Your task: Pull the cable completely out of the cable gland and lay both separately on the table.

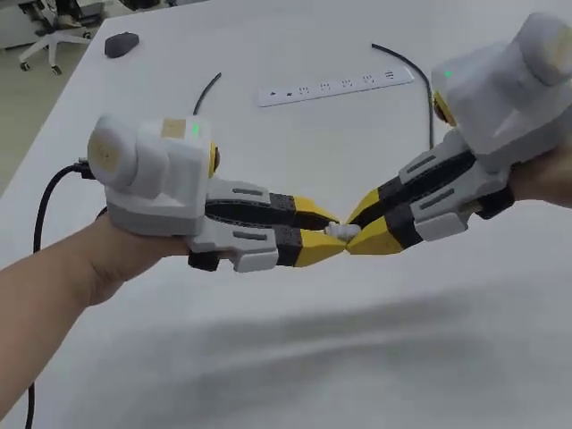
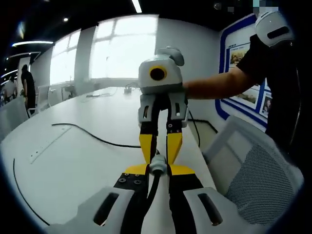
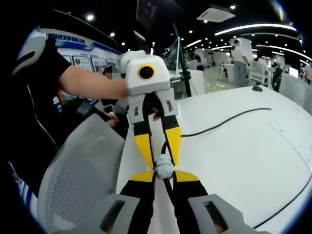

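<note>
Cable gland [image 1: 340, 232]: held in the air above the surface [image 1: 268, 152], on the person's side of the power strip [image 1: 335, 87], with the cable [image 2: 151, 190] threaded through it.
Left claw [image 1: 332, 235]: jaws closed on the cable gland.
Right claw [image 1: 357, 229]: jaws drawn together at the gland's other end, tip to tip with the left. I cannot tell whether they pinch the gland body or the cable.
Axis: the gland's long axis appears to run along the line from claw to claw, parallel to the power strip's length. The cable leaves both ends and runs back between each claw's jaws.
Risk, wrong grip: if both claws clamp the gland, pulling apart likely frees nothing.
Risk, slip: the gland is small and smooth-looking, so a sharp tug could pop it out onto the surface.
Risk, angle: pulling off-axis may jam the cable in the seal.
</note>
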`<state>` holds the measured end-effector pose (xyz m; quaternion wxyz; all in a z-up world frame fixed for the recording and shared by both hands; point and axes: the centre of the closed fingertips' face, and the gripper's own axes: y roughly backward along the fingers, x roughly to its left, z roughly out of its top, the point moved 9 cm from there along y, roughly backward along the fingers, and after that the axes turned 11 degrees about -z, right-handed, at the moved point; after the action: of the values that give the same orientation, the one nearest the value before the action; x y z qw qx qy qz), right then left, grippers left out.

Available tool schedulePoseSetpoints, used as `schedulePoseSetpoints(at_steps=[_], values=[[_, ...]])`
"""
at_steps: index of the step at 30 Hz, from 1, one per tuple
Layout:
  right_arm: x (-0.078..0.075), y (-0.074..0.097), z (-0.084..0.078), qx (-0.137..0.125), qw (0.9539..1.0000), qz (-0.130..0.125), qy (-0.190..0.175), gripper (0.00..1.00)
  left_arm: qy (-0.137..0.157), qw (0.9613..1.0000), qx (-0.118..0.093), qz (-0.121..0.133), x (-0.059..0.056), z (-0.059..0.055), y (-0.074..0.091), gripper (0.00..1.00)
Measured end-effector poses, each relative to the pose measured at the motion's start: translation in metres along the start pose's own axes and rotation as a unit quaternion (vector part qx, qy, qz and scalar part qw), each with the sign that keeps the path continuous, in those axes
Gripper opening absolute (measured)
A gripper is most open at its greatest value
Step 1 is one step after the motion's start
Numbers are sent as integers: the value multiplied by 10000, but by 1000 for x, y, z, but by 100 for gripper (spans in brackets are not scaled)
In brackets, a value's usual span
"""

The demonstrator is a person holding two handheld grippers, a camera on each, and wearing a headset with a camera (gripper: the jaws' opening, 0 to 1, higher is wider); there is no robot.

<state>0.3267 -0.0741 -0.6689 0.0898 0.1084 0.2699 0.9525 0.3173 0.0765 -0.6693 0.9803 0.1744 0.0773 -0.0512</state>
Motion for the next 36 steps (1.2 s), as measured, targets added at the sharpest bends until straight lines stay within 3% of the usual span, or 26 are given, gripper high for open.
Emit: schedulePoseSetpoints(at_steps=[8, 13, 22, 25, 26, 28, 32, 36], values=[[-1, -1, -2, 21, 9995, 184, -242, 8, -60, 9999, 82, -57, 0, -1, 1, 15], [2, -2, -1, 58, 9999, 126, -95, 7, 139, 9999, 69, -76, 1, -3, 0, 15], [7, 0, -1, 74, 9983, -197, 539, 7, 489, 9988, 0, -81, 5, -6, -2, 15], [8, 1, 0, 34, 9955, -407, 858, 7, 722, 9973, -111, -64, 7, -6, -2, 15], [8, 1, 1, 22, 9938, -474, 1010, 7, 1060, 9941, -234, -43, 7, -6, -2, 15], [11, 2, 3, 1, 9904, -608, 1242, 7, 1371, 9898, -374, -55, 9, -7, -1, 15], [14, 1, 5, -21, 9842, -772, 1595, 7, 1398, 9892, -437, -43, 12, -7, 0, 15], [15, 1, 5, -13, 9825, -792, 1688, 7, 1643, 9851, -501, -76, 12, -7, 0, 15]])
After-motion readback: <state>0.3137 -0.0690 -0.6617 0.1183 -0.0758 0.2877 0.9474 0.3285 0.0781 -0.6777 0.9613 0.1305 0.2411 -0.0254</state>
